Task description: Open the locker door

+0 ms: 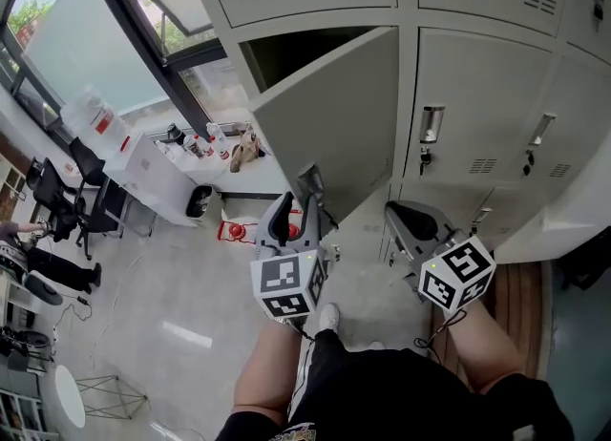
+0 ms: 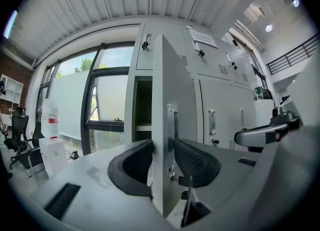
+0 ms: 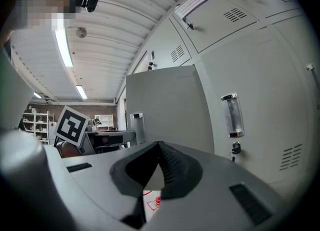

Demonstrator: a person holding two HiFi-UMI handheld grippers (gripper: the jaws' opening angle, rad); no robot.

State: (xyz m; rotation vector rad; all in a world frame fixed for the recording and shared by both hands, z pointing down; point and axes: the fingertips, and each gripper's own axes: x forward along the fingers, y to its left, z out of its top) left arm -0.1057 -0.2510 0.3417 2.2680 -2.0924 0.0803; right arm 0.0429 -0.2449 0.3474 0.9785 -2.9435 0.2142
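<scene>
The grey locker door (image 1: 334,115) stands swung well out from its dark compartment (image 1: 286,52). My left gripper (image 1: 310,186) reaches its free edge near the handle. In the left gripper view the door (image 2: 162,90) runs edge-on between the jaws of the left gripper (image 2: 162,157). One dark pad lies against the door's inner face, the other against the metal handle plate (image 2: 171,125). My right gripper (image 1: 396,212) hangs to the right, off the door. Its jaws (image 3: 159,147) meet at the tips with nothing between them. The open door (image 3: 165,105) fills the view ahead.
Closed lockers with upright handles (image 1: 431,124) (image 1: 542,129) stand right of the open one. A large window (image 1: 86,38) is at left, with a white table of bottles (image 1: 191,157) and office chairs (image 1: 86,162) below it. A red object (image 1: 236,231) lies on the floor.
</scene>
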